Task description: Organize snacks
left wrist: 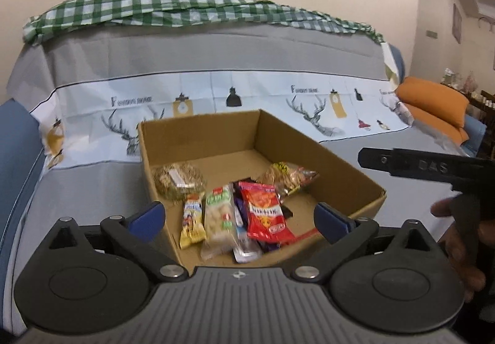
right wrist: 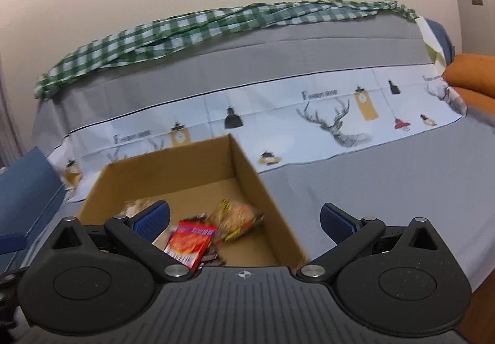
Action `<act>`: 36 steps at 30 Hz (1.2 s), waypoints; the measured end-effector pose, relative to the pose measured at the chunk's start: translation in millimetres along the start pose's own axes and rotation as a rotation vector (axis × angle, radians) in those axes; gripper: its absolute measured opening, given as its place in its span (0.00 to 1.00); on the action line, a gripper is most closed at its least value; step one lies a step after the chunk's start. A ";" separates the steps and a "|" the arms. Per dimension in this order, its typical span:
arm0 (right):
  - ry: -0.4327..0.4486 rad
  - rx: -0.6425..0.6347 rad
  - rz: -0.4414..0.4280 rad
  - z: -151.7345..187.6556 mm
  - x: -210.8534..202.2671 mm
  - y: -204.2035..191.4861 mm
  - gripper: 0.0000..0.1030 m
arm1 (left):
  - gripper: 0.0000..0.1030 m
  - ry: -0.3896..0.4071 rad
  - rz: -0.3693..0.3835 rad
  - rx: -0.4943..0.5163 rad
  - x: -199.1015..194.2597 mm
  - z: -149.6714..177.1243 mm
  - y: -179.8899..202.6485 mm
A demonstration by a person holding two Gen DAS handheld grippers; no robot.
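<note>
1. Sofa cover (left wrist: 216, 56): a grey sheet with a printed band of antlers and lamps spans the far scene; a green checked cloth (left wrist: 154, 8) lies along its top edge and an orange cushion (left wrist: 433, 99) sits at far right.
2. Cardboard box (left wrist: 349, 171): open-topped and shallow, resting on the grey cover. Its walls look stiff enough to be pushed or lifted by the rim, though thin card would probably buckle under a hard pinch.
3. Left gripper (left wrist: 238, 218): jaws spread wide with nothing between the pads, poised over the near edge of the box.
4. Right gripper (right wrist: 246, 220): likewise wide and empty, straddling the box's right wall.
5. Red packet (left wrist: 266, 211): a flat foil pouch, near centre of the box, overlapping darker wrappers. Likely light, slippery and crushable; a sealed end seam seems the safest hold.
6. Pale peanut bag (left wrist: 218, 220): a soft clear sleeve left of the red packet, leaning on the near wall; best taken across its narrow middle.
7. Round brown snack (left wrist: 179, 183): plastic-wrapped, at the left wall; probably brittle.
8. Yellow bar (left wrist: 193, 222): small, at near left.
9. Crinkled nut bag (left wrist: 290, 177): toward the right wall, loose and yielding.
</note>
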State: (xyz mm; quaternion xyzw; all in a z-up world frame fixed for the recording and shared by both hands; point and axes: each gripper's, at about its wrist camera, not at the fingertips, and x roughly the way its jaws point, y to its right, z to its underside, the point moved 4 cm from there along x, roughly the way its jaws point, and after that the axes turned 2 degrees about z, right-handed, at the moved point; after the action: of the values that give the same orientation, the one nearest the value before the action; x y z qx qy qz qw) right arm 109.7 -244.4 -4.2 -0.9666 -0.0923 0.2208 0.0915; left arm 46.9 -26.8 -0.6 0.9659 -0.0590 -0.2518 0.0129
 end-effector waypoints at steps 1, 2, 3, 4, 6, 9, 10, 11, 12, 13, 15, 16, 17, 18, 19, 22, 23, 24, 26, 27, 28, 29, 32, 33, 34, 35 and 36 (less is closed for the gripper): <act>0.002 -0.004 -0.017 3.4 -6.0 -1.3 0.99 | 0.99 -0.007 -0.017 -0.014 -1.4 2.8 2.0; 0.009 -0.011 -0.027 5.8 -11.8 -2.8 0.99 | 0.99 -0.019 -0.035 -0.038 -2.4 6.0 4.0; 0.018 -0.024 -0.033 8.7 -17.6 -5.2 0.99 | 0.99 -0.031 -0.048 -0.058 -2.7 8.9 5.3; 0.022 -0.037 -0.033 11.2 -21.9 -7.4 0.99 | 0.99 -0.046 -0.061 -0.080 -3.0 12.8 6.3; 0.023 -0.054 -0.030 16.4 -27.9 -11.0 0.99 | 0.99 -0.070 -0.078 -0.104 -2.6 18.3 8.0; 0.012 -0.057 -0.025 18.0 -28.7 -15.0 0.99 | 0.99 -0.091 -0.082 -0.081 1.3 21.4 9.5; 0.008 -0.059 -0.022 18.5 -27.3 -16.4 0.99 | 0.99 -0.090 -0.087 -0.065 2.2 21.4 9.3; 0.001 -0.061 -0.018 19.1 -25.4 -17.6 0.99 | 0.99 -0.088 -0.091 -0.056 2.3 21.6 9.5; -0.004 -0.064 -0.016 19.5 -23.7 -18.7 0.99 | 0.99 -0.087 -0.095 -0.051 3.2 21.8 8.1; -0.008 -0.069 -0.015 19.9 -22.3 -20.1 0.99 | 0.99 -0.091 -0.097 -0.053 4.3 22.0 6.6; -0.012 -0.085 -0.016 20.7 -20.2 -23.4 0.99 | 0.99 -0.102 -0.100 -0.069 6.7 23.6 3.6; -0.013 -0.093 -0.016 21.6 -19.6 -25.0 0.99 | 0.99 -0.106 -0.103 -0.074 8.0 24.4 2.6; -0.015 -0.101 -0.016 22.3 -18.8 -26.8 0.99 | 0.99 -0.111 -0.106 -0.073 9.6 24.6 2.3; -0.017 -0.108 -0.015 22.8 -18.2 -28.3 0.99 | 0.99 -0.115 -0.108 -0.070 10.4 25.1 2.2; -0.018 -0.116 -0.014 23.3 -17.8 -30.2 0.99 | 0.99 -0.117 -0.110 -0.067 11.4 25.1 2.5; -0.016 -0.133 -0.016 24.1 -17.5 -34.5 0.99 | 0.99 -0.118 -0.110 -0.063 11.7 25.5 3.6; -0.013 -0.137 -0.016 24.2 -17.7 -35.4 0.99 | 0.99 -0.120 -0.109 -0.067 11.8 25.8 3.4; -0.012 -0.140 -0.017 23.8 -17.5 -36.0 0.99 | 0.99 -0.124 -0.108 -0.072 12.6 25.8 3.3; -0.012 -0.146 -0.022 24.2 -17.7 -37.0 0.99 | 0.99 -0.134 -0.110 -0.092 14.4 26.8 1.2; -0.011 -0.151 -0.023 24.5 -17.7 -37.0 0.99 | 0.99 -0.139 -0.110 -0.101 15.3 27.0 0.0; -0.010 -0.156 -0.023 24.5 -17.7 -36.9 0.99 | 0.99 -0.144 -0.111 -0.111 16.3 27.2 -1.4; -0.010 -0.161 -0.021 25.0 -17.8 -37.6 0.99 | 0.99 -0.148 -0.112 -0.121 16.8 27.3 -2.7; -0.011 -0.171 -0.019 25.9 -17.6 -38.5 0.99 | 0.99 -0.152 -0.119 -0.140 17.1 27.0 -6.2; -0.010 -0.172 -0.018 26.0 -17.7 -38.9 0.99 | 1.00 -0.151 -0.120 -0.141 16.7 26.7 -6.7; -0.011 -0.171 -0.019 26.0 -17.6 -38.9 0.99 | 1.00 -0.150 -0.120 -0.140 16.3 26.5 -7.0; -0.011 -0.172 -0.018 26.1 -17.5 -39.1 0.99 | 1.00 -0.149 -0.121 -0.139 16.2 26.1 -6.6; -0.011 -0.171 -0.019 26.2 -17.5 -38.9 0.99 | 1.00 -0.148 -0.121 -0.138 15.8 26.2 -6.6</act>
State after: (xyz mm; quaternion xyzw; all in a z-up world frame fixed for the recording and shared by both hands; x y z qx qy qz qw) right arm 77.2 -207.1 -11.7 -0.9687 -0.1204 0.2167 0.0099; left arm 48.5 -22.1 -31.5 0.9432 0.0162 -0.3264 0.0596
